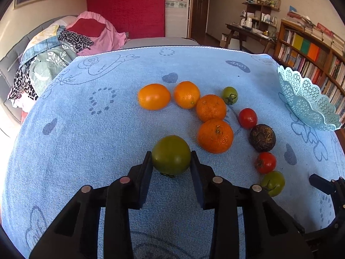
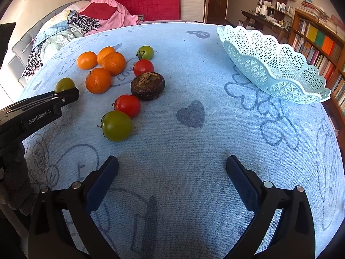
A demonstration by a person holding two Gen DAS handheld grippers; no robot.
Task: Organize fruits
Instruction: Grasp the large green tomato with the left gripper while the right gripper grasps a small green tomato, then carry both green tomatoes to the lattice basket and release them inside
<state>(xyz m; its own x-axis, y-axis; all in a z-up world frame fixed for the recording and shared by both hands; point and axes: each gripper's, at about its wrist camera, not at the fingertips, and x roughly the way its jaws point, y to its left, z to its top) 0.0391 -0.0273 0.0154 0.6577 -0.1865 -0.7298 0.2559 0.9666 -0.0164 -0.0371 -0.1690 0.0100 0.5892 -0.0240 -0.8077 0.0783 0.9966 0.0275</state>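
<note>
Holding one green tomato (image 1: 171, 155), our left hand-held gripper (image 1: 171, 161) has its pads pressed on either side of the fruit, just above the blue towel (image 1: 86, 151) that covers the worktop.

Item, right hand-held gripper (image 2: 172, 164): jaws wide apart, nothing between them, poised over a bare stretch of towel.

Item, fruit we count loose on the towel, from the left wrist view:
- four oranges, the nearest (image 1: 215, 136) just beside the held tomato, touching the next (image 1: 211, 108), with two more (image 1: 186, 94) (image 1: 154, 96) farther off;
- two red tomatoes (image 1: 248, 118) (image 1: 265, 162);
- two more green tomatoes (image 1: 230, 95) (image 1: 273, 183);
- one dark, rough-skinned fruit (image 1: 262, 137) we cannot identify.

Item, pale blue lattice basket (image 2: 269, 64): at the right edge of the worktop, well apart from the fruit. No fruit shows in the part of it we can see.

Progress, in our judgement: barely begun. One piece is gripped but not yet delivered, and nine await; we take the basket as the likely destination, though the task does not say so.
</note>
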